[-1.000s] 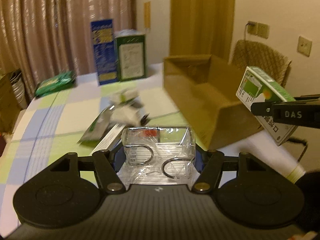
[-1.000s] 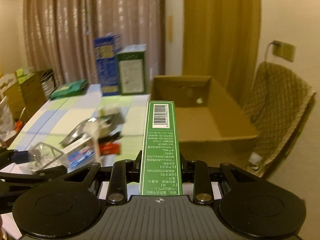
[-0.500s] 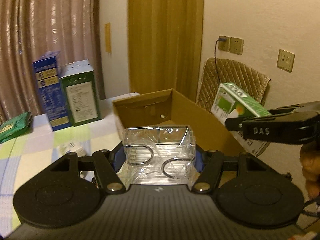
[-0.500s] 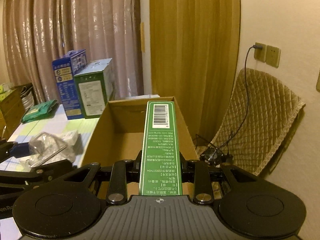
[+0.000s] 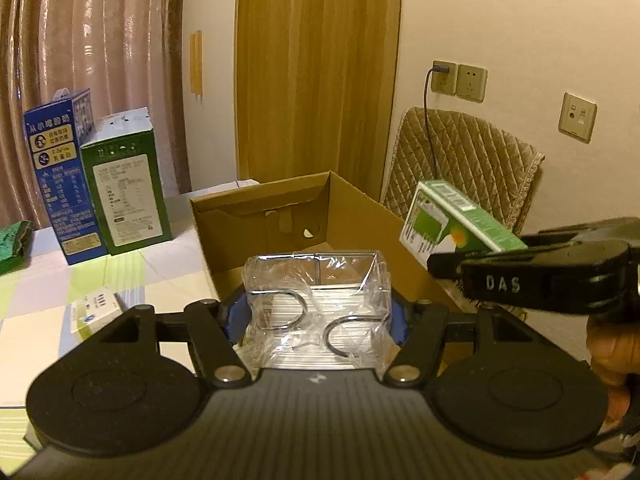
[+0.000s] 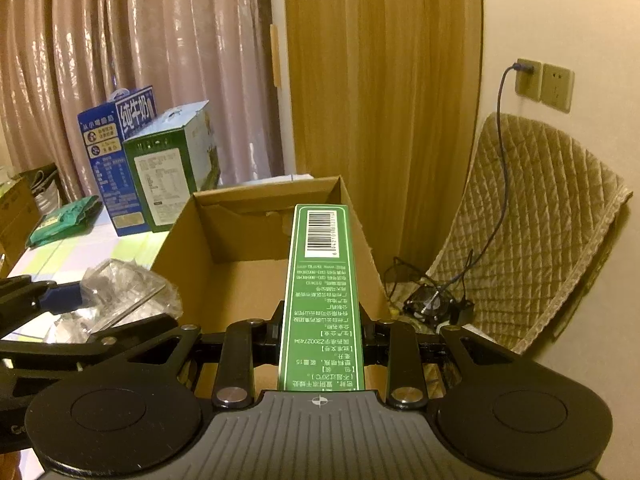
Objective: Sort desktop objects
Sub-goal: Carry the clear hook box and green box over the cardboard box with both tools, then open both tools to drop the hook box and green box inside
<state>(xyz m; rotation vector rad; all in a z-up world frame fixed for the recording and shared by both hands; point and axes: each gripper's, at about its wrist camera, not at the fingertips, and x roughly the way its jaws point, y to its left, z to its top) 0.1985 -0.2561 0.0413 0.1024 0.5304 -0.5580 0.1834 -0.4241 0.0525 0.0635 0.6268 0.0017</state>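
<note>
My left gripper is shut on a clear plastic box with metal rings inside, held at the near edge of an open cardboard box. My right gripper is shut on a long green carton with a barcode, held over the same cardboard box. The green carton and right gripper show at the right of the left wrist view. The clear plastic box shows at the left of the right wrist view.
A blue milk carton and a green carton stand at the back of the checked table. A small white box lies on it. A quilted chair and wall sockets are at the right.
Both grippers have moved right and forward with their loads, from over the table's clutter to the open cardboard box, which now sits closer and centred.
</note>
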